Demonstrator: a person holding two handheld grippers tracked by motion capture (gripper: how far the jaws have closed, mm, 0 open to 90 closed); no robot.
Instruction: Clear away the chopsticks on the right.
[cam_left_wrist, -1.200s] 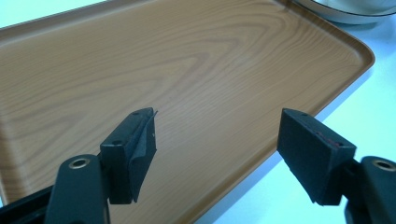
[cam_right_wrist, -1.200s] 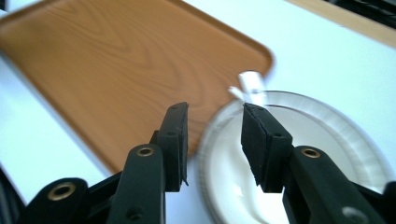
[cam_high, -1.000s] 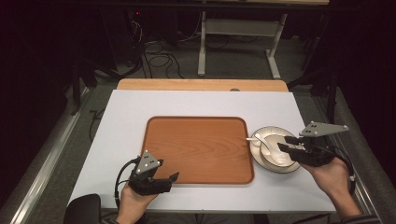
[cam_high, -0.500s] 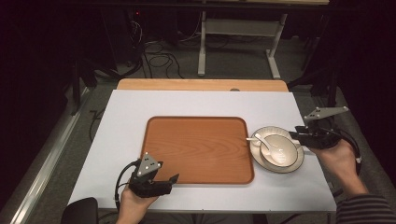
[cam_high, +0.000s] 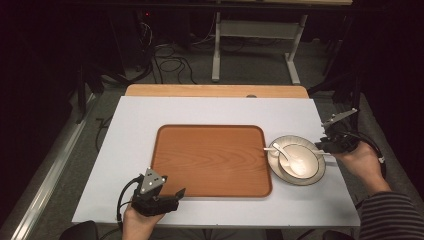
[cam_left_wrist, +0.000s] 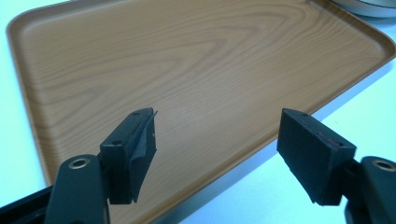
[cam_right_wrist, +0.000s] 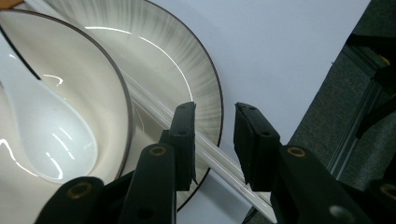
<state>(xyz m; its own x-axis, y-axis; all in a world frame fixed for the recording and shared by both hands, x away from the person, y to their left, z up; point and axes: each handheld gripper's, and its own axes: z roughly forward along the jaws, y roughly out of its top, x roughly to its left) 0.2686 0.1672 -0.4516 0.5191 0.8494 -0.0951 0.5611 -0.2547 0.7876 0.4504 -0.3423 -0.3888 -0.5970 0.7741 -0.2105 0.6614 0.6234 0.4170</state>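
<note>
A white bowl (cam_high: 307, 156) with a white spoon (cam_high: 287, 155) in it stands on a ribbed plate (cam_high: 280, 175) just right of the wooden tray (cam_high: 210, 160). In the right gripper view a pair of white chopsticks (cam_right_wrist: 154, 109) lies across the plate (cam_right_wrist: 187, 70) beside the bowl (cam_right_wrist: 100, 74) and the spoon (cam_right_wrist: 51, 140). My right gripper (cam_right_wrist: 215, 112) straddles the chopsticks at the plate's right edge. Its jaws have just been closing, and a gap still shows beside the sticks. My left gripper (cam_left_wrist: 217, 121) stands open over the tray's near edge with nothing between its jaws.
The tray (cam_left_wrist: 187, 60) is bare. White table covering (cam_high: 135, 130) surrounds it, with the table's right edge close behind my right gripper (cam_high: 324, 146). My left gripper (cam_high: 176, 193) is near the front edge. Dark floor, cables and desk legs lie beyond the table.
My right gripper has drawn back from over the bowl to the plate's right rim and sunk lower, its jaws narrower. The left gripper has kept still.
</note>
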